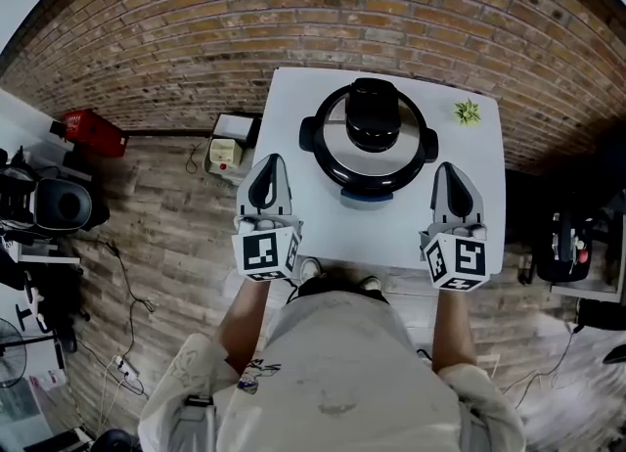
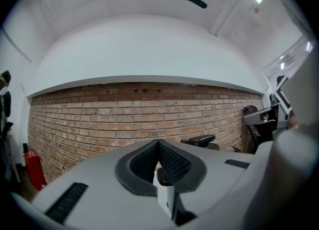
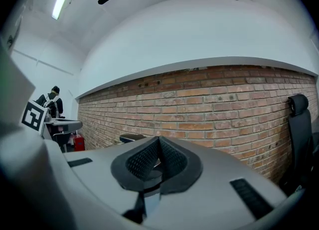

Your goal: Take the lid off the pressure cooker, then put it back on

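The pressure cooker [image 1: 369, 140] stands on the white table [image 1: 293, 215] with its silver lid [image 1: 337, 147] on and a black knob handle [image 1: 374, 114] on top. My left gripper [image 1: 268, 162] hangs over the table's left edge, to the left of the cooker and apart from it, shut with nothing held. On the other side, my right gripper [image 1: 445, 170] sits in front and to the right of the cooker, also shut and empty. In the left gripper view the jaws [image 2: 158, 142] meet at the tips; the cooker's black side handle [image 2: 199, 140] shows just beyond. The right gripper view shows closed jaws [image 3: 158, 140].
A small green plant [image 1: 468, 112] stands at the table's far right corner. A brick wall [image 1: 293, 10] runs behind the table. On the wooden floor to the left lie a red box [image 1: 93, 132], a small appliance [image 1: 225, 154] and cables. A black chair [image 3: 298, 124] stands at right.
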Action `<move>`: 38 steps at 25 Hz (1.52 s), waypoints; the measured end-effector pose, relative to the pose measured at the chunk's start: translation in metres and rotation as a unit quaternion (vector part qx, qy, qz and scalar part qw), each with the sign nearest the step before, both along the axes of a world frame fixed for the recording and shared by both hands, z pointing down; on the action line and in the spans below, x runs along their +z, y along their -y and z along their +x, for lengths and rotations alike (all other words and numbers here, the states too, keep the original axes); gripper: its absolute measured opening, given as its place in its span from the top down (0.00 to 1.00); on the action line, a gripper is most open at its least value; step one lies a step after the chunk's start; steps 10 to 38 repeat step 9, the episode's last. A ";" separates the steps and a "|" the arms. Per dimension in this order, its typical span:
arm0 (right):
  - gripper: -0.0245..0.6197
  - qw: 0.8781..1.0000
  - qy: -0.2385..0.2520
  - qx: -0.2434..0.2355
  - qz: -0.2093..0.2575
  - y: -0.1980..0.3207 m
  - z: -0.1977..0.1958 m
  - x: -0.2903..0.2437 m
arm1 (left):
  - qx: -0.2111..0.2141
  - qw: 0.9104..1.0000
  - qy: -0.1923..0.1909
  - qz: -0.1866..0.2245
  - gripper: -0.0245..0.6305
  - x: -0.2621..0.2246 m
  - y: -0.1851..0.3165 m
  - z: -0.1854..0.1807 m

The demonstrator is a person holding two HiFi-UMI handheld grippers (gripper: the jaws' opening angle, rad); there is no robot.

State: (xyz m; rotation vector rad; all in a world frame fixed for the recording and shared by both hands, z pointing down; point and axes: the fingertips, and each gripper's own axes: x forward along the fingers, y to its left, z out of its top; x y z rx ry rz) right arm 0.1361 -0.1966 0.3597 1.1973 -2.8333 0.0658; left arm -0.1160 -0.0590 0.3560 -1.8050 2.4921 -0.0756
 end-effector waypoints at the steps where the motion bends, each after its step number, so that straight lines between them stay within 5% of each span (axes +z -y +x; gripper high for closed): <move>1: 0.93 1.000 -0.001 -0.001 0.001 0.000 -0.001 -0.001 | 0.002 1.000 0.001 0.000 0.94 0.000 0.000 0.000; 38: 0.93 1.000 -0.004 0.003 0.000 0.001 0.002 -0.006 | 0.016 1.000 0.003 -0.009 0.94 -0.001 -0.001 0.006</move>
